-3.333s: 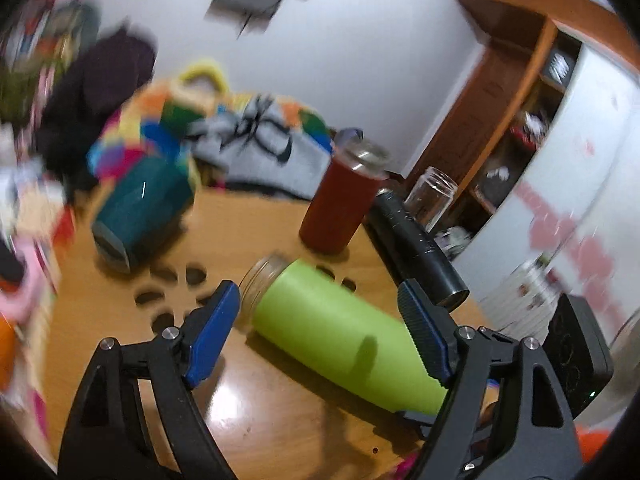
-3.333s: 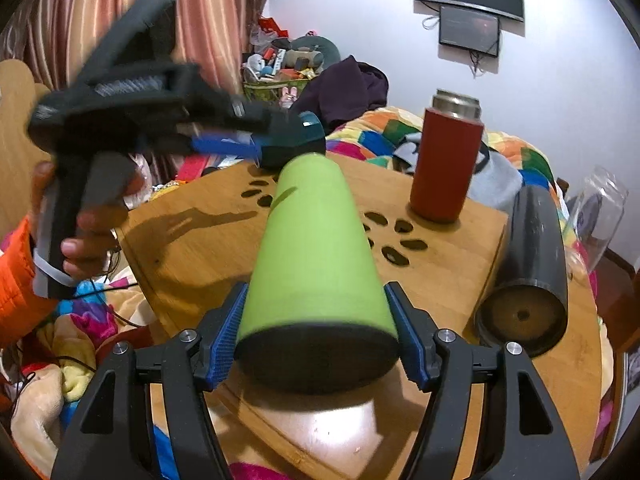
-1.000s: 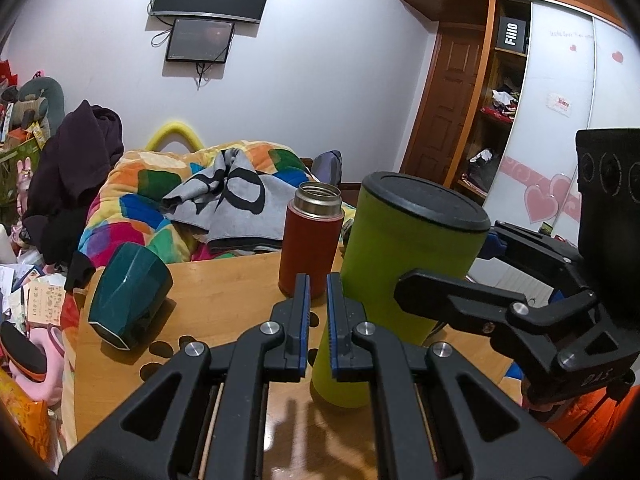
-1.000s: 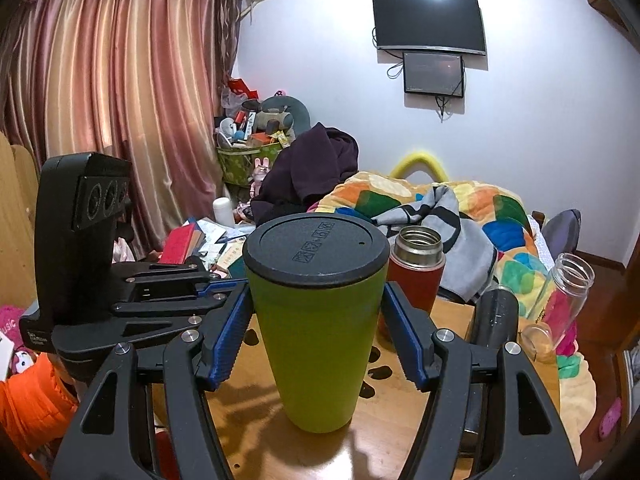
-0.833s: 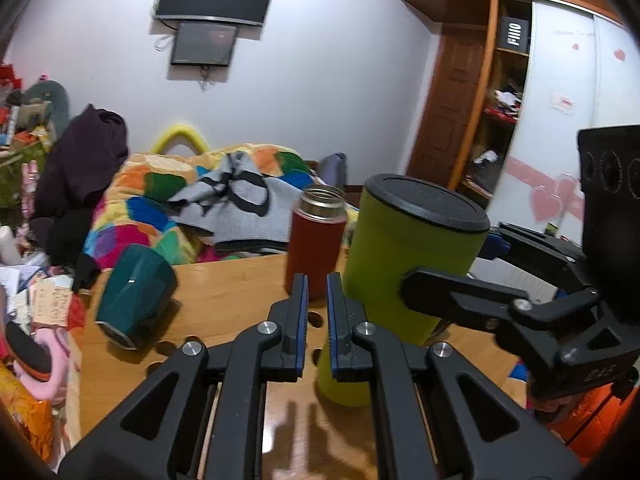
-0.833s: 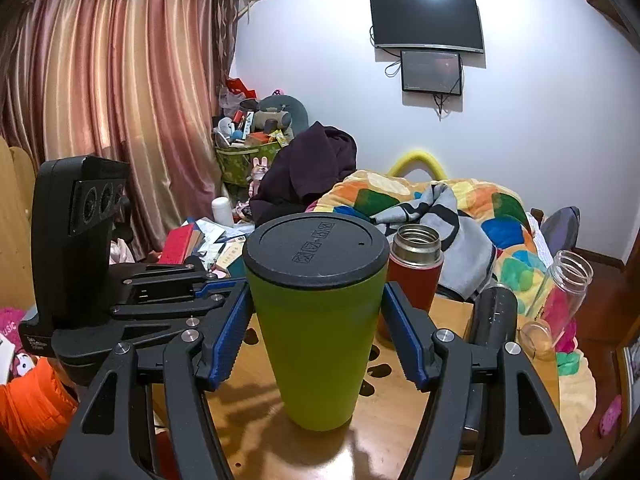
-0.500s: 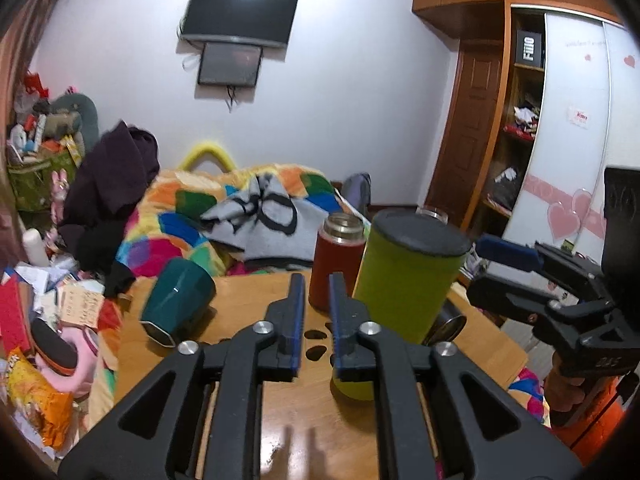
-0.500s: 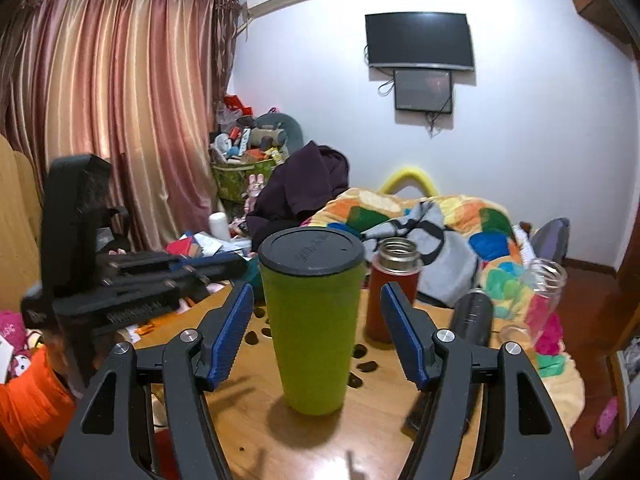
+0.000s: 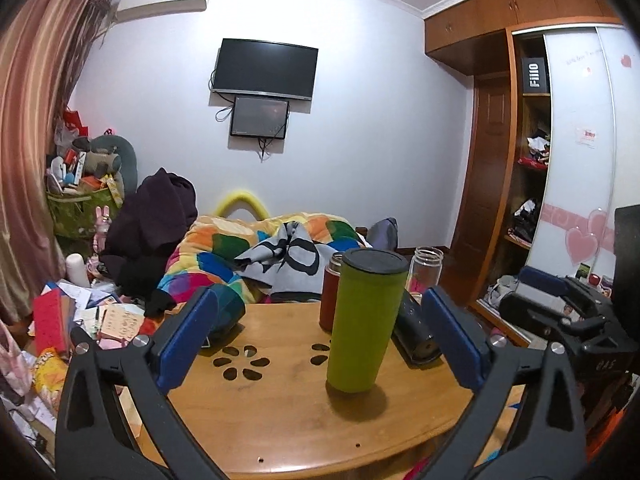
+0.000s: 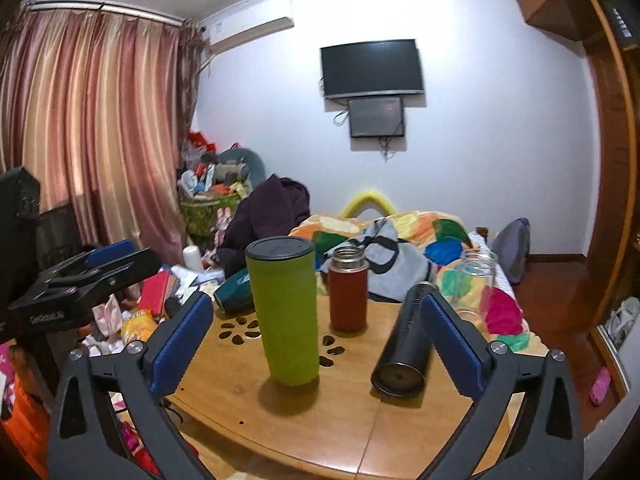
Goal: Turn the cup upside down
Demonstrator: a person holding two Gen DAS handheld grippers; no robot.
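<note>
Both grippers have backed away, fingers spread; green cup (image 9: 365, 320) stands free, black base up, on table (image 9: 288, 412).

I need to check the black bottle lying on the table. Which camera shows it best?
The right wrist view: the black bottle lies on its side with its full length and round end cap facing the camera. In the left wrist view the black bottle is partly hidden behind the green cup.

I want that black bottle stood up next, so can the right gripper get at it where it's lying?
Probably yes. The right gripper is open, and the black bottle lies free on the table, clear of the green cup.
</note>
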